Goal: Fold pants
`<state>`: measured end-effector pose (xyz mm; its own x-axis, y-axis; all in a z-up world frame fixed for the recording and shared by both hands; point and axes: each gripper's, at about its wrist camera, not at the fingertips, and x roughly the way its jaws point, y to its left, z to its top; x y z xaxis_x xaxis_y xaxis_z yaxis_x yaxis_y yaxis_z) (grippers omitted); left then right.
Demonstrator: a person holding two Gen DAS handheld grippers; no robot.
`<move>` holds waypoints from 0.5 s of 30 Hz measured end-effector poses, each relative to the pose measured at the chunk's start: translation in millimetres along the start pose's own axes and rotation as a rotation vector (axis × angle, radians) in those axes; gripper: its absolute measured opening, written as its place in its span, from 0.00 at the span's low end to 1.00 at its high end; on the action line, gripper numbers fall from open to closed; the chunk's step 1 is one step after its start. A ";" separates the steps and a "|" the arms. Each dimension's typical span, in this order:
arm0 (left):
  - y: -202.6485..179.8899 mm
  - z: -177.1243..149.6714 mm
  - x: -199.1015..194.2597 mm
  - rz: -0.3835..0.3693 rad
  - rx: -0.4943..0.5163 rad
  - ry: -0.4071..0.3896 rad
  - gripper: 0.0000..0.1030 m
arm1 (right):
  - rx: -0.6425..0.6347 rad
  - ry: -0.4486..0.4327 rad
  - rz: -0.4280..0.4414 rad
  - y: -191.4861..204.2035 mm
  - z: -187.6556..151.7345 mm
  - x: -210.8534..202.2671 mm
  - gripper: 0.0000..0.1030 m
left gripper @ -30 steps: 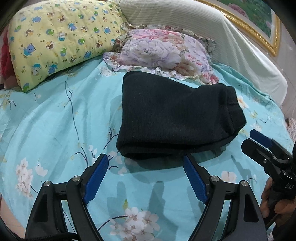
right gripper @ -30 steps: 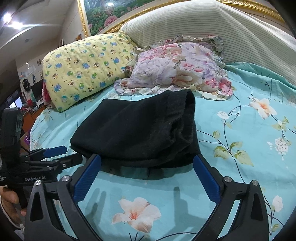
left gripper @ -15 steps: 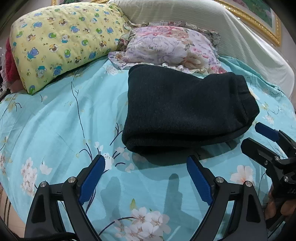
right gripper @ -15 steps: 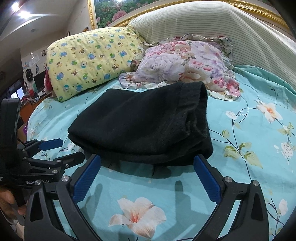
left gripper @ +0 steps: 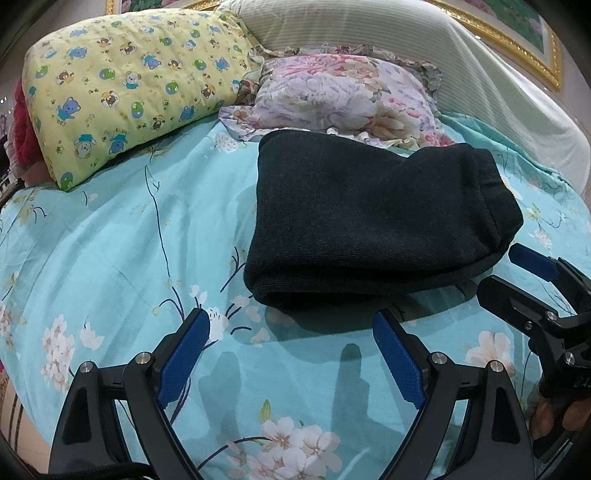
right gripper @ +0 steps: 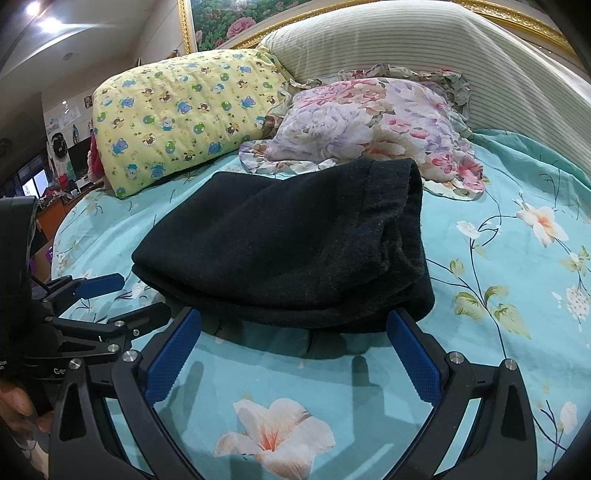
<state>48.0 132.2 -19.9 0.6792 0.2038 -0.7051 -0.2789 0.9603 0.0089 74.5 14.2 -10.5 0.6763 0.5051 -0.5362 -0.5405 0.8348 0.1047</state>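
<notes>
Pants, folded into a thick, soft, floppy bundle on the bedsheet, look best gripped along the near folded edge, I judge, with left gripper and right gripper both spread wide and empty.

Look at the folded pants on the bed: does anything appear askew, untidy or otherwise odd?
Nothing stands out. The black pants lie in a compact folded stack on the floral bedsheet, far edge overlapping the floral pillow's frill; both grippers' jaws are open and empty.

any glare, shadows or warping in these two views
Left wrist view: fisheye bends the bed's edges, dark corners, claw shadows on the floral sheet. Right wrist view: same warping, ceiling lights flare top left, black pants lose fold detail.
</notes>
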 end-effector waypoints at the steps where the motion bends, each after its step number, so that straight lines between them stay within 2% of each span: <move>1: -0.2 0.2 0.0 0.001 0.002 -0.002 0.88 | 0.001 -0.001 0.001 0.0 0.1 0.0 0.98; 15: -2.2 -0.8 -1.2 0.001 0.011 -0.008 0.88 | -0.008 -0.013 0.014 2.3 2.6 0.6 0.98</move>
<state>47.3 129.7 -19.6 0.6841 0.2064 -0.6995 -0.2723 0.9620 0.0175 75.0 16.9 -8.4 0.6755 0.5192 -0.5235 -0.5537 0.8261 0.1048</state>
